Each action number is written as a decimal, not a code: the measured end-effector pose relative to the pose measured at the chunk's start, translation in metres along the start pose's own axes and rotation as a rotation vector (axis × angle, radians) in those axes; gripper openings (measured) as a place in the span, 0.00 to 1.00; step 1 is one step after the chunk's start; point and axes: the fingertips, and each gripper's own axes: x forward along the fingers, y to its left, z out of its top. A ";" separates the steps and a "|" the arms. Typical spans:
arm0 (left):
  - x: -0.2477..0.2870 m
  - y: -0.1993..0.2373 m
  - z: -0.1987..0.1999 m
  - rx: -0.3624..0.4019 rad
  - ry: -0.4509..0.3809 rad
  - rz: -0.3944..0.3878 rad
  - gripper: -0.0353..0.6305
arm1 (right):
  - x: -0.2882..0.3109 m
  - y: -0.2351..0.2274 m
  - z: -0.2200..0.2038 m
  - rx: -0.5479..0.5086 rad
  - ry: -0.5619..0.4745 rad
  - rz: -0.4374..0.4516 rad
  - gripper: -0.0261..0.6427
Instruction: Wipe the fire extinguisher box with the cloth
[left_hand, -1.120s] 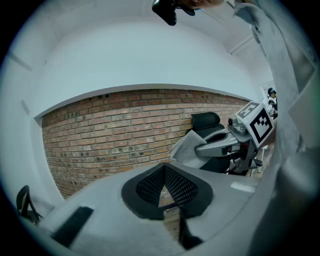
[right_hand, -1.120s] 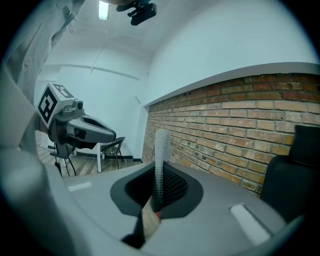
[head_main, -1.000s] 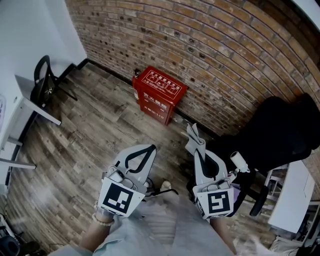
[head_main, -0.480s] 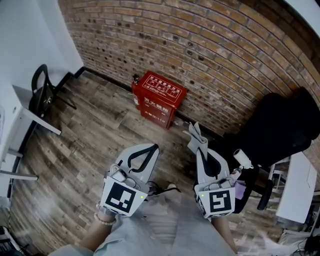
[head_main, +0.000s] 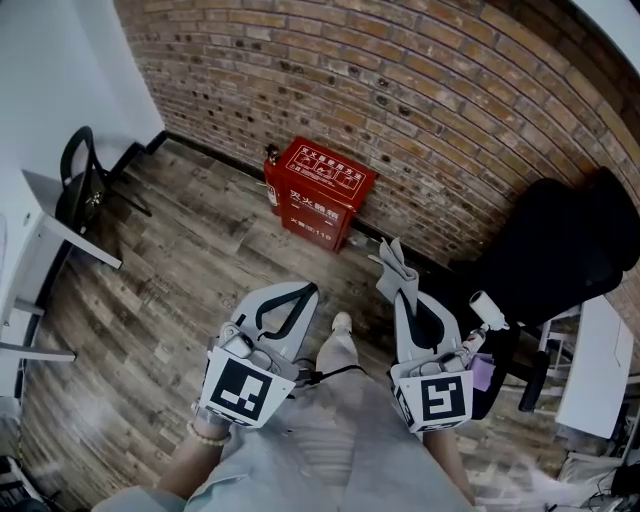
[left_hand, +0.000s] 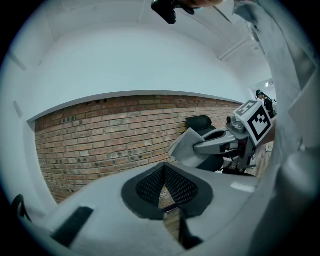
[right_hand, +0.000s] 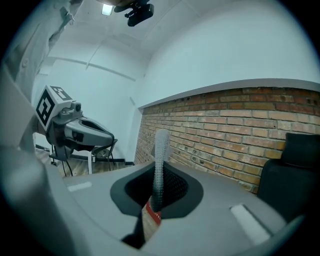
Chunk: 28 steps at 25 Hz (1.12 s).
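1. Left gripper (head_main: 293, 292): fingers clenched together, nothing between them.
2. Right gripper (head_main: 404, 288): fingers clenched on the grey cloth (head_main: 392, 262); cloth sticks up past the tips.
3. Red fire extinguisher box (head_main: 324, 190): sits on the wooden floor (head_main: 180, 250) against the brick wall (head_main: 400, 90), ahead of both grippers and well apart from them.

The fire extinguisher box (head_main: 322, 190) is bright red with white lettering. The cloth (head_main: 390, 264) is pale grey, finely textured. The left gripper (head_main: 301, 293) and right gripper (head_main: 403, 293) are light grey with black dimpled pads and black-and-white square markers. The brick wall (head_main: 420, 90) is red-brown with pale mortar; the floor (head_main: 170, 260) shows grey-brown wood grain; the chair (head_main: 560, 250) is black
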 end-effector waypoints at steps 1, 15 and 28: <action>0.000 0.001 0.000 0.002 0.000 0.002 0.05 | 0.002 0.001 0.000 0.000 -0.001 0.004 0.06; 0.036 0.053 -0.008 -0.003 0.017 0.091 0.05 | 0.072 -0.014 0.002 -0.010 -0.027 0.102 0.06; 0.138 0.126 -0.014 -0.044 0.059 0.158 0.05 | 0.186 -0.088 -0.008 0.000 -0.004 0.189 0.06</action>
